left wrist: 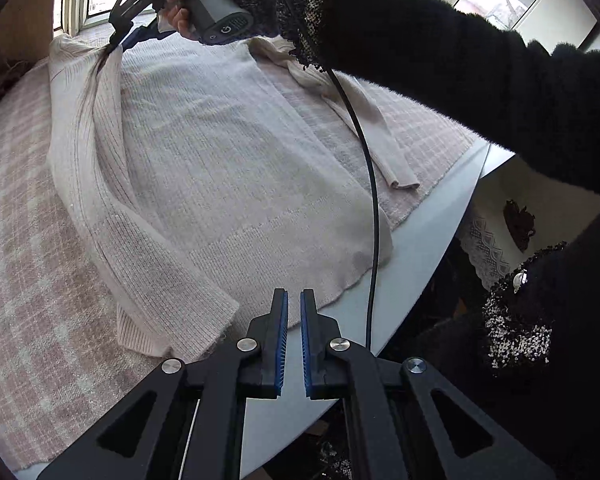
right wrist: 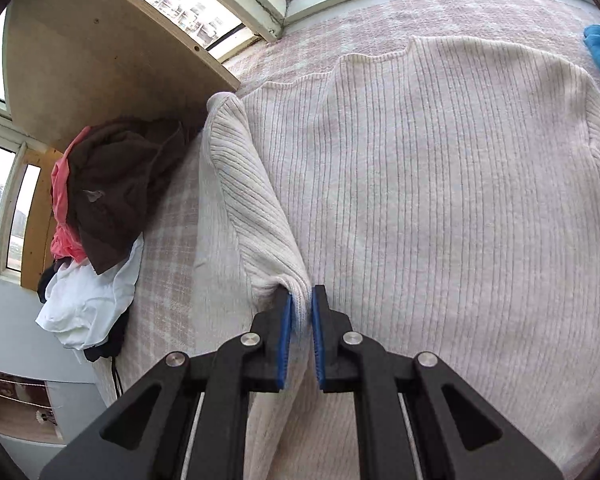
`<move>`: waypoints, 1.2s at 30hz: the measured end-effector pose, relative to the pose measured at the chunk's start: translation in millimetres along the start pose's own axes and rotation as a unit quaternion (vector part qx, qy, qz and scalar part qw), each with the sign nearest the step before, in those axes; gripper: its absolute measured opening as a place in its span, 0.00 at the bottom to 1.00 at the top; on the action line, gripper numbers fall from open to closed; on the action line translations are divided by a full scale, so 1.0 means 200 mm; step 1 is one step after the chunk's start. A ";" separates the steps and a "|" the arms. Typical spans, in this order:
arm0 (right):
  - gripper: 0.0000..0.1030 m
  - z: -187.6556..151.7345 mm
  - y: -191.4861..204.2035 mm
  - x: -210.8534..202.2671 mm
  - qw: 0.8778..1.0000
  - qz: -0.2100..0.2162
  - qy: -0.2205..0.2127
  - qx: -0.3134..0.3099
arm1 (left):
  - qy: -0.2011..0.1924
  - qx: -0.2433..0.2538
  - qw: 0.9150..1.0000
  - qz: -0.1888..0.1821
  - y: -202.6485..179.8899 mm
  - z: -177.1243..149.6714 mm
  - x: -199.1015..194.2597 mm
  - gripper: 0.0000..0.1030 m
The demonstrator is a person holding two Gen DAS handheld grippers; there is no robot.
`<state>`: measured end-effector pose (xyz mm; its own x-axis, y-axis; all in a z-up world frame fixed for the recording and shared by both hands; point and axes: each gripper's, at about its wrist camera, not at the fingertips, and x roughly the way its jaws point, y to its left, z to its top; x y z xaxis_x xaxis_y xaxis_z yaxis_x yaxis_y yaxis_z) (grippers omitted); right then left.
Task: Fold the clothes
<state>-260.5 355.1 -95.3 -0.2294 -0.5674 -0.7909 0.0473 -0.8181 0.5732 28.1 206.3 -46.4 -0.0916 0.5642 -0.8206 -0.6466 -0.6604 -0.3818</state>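
On checked blanket: one cream sweater, sleeve pinched by right hand-held gripper.

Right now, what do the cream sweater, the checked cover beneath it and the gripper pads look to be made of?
Cream sweater: soft rib knit, probably wool or acrylic; vertical ribs and a matte, slightly fuzzy face.
Checked cover: woven pink-and-white cloth with a nubby, towel-like surface; the fibre cannot be told.
Pads on the right gripper, pinching the sweater's sleeve: blue, ridged, likely rubber or soft plastic, set in matte black hard plastic fingers.
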 end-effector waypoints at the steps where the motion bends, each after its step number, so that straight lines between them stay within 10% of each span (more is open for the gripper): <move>1: 0.10 0.00 -0.01 0.01 1.000 0.010 0.003 0.002 | -0.001 -0.005 1.000 0.001 0.00 -0.01 -0.03 0.04; 7: 0.12 0.01 0.00 0.01 1.000 0.014 0.006 -0.011 | -0.047 -0.055 0.996 0.048 0.07 -0.09 -0.28 0.26; 13: 0.12 0.02 -0.01 0.02 1.000 0.015 0.014 -0.009 | -0.025 -0.067 0.993 0.096 0.09 -0.09 -0.14 0.35; 19: 0.12 0.02 0.04 0.02 0.999 -0.006 0.019 -0.035 | -0.039 -0.118 0.989 0.077 0.20 -0.05 -0.05 0.32; 22: 0.12 0.02 0.04 0.01 0.999 -0.005 0.020 -0.036 | -0.044 -0.121 0.989 0.067 0.22 -0.06 -0.07 0.03; 26: 0.12 0.03 0.03 0.01 0.999 -0.002 0.022 -0.033 | -0.060 -0.130 0.986 0.081 0.21 -0.08 -0.15 0.05; 31: 0.12 0.04 0.02 0.01 0.999 -0.002 0.028 -0.030 | -0.072 -0.155 0.981 0.089 0.20 -0.07 -0.17 0.44; 36: 0.12 0.05 0.03 0.01 0.999 -0.004 0.029 -0.032 | -0.031 -0.139 0.983 0.115 0.20 -0.02 -0.03 0.30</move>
<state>-270.0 348.9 -91.8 -0.1742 -0.5630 -0.8079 0.1070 -0.8264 0.5528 6.9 174.4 -58.7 -0.2621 0.4076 -0.8747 -0.3732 -0.8787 -0.2977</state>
